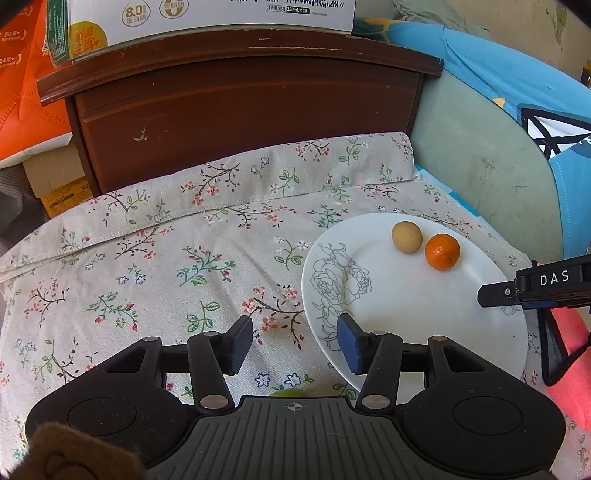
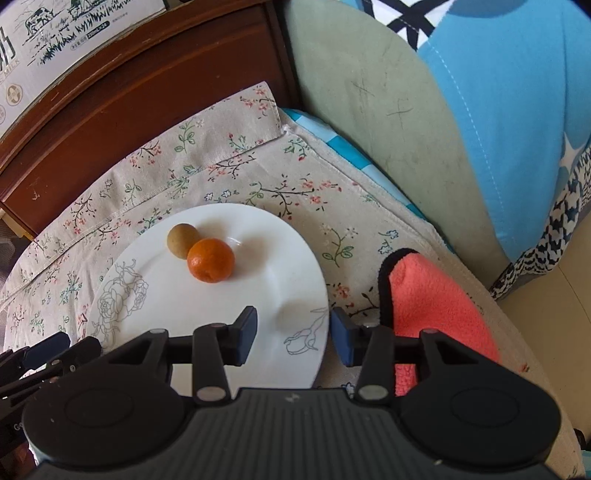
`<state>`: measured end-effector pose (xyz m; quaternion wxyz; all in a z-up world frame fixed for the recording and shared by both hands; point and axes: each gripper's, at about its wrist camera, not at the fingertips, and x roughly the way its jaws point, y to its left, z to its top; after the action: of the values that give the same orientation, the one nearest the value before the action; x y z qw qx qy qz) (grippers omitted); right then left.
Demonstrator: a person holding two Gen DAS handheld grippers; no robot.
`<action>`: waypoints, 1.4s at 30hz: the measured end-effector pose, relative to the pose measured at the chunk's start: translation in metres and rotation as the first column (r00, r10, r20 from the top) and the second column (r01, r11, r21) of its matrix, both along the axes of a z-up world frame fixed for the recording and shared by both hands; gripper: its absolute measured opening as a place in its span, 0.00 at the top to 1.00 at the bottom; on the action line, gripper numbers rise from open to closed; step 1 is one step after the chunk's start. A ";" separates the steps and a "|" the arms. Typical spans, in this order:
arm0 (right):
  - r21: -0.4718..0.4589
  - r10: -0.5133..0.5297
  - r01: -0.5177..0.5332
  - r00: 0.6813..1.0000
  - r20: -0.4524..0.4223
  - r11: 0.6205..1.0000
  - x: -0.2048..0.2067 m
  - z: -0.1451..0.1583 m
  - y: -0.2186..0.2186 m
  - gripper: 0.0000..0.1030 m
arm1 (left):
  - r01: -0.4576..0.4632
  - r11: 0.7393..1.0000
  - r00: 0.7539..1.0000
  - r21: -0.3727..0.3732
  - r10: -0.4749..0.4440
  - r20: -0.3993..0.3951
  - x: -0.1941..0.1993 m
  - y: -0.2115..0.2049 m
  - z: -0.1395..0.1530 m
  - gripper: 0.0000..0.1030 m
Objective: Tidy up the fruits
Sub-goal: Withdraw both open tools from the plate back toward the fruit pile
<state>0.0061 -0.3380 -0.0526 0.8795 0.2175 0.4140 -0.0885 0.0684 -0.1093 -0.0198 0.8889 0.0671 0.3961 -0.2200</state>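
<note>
Floral cloth (image 1: 155, 258) covers the surface under me, pale with small red and green sprigs, and behind it stands a dark wooden cabinet (image 1: 236, 122) with a milk carton box (image 1: 207, 18) on top. To my right rise a grey-green cushion (image 2: 376, 122) and a bright blue one (image 2: 517, 110).

On the cloth lies a white plate (image 2: 280, 273) with a rose outline drawn on it. Two fruits sit on the plate's far part: a tan round fruit (image 2: 183, 240) and an orange mandarin (image 2: 210, 260), touching each other as my right camera sees them. A sliver of something green (image 1: 290, 393) peeks out on the cloth just below my left fingers; I cannot tell what it is.

My left gripper (image 1: 293, 345) hovers over the plate's near left edge, its fingers (image 1: 239, 343) apart with nothing between them, one over the cloth and the other over the rim. My right gripper (image 2: 293, 336) hangs over the plate's near right edge, its fingers (image 2: 245, 334) likewise parted and gripping nothing. A coral-pink towel (image 2: 436, 302) with dark edging lies just beside the plate on the right.
</note>
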 end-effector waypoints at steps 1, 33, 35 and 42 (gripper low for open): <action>-0.003 0.000 0.000 1.000 -0.002 1.000 0.000 0.000 0.001 0.54 | -0.002 1.000 1.000 0.004 0.002 0.003 0.000 0.000 0.000 0.50; -0.042 0.191 -0.190 0.981 0.029 0.981 0.018 0.002 0.056 0.40 | -0.188 0.981 0.982 0.037 0.188 0.009 0.020 0.046 0.010 0.42; -0.052 0.192 -0.190 0.981 0.025 0.980 0.018 0.003 0.058 0.40 | -0.189 0.981 0.982 0.034 0.188 0.014 0.017 0.048 0.016 0.42; -0.114 0.228 -0.220 0.971 0.066 0.969 0.004 0.020 0.069 0.41 | -0.140 0.990 0.990 0.009 0.140 0.028 0.001 0.055 0.037 0.38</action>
<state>0.0101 -0.2693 -0.0327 0.9097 0.1255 0.3958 -0.0018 0.0690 -0.0540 0.0175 0.9071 0.0469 0.3889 -0.1541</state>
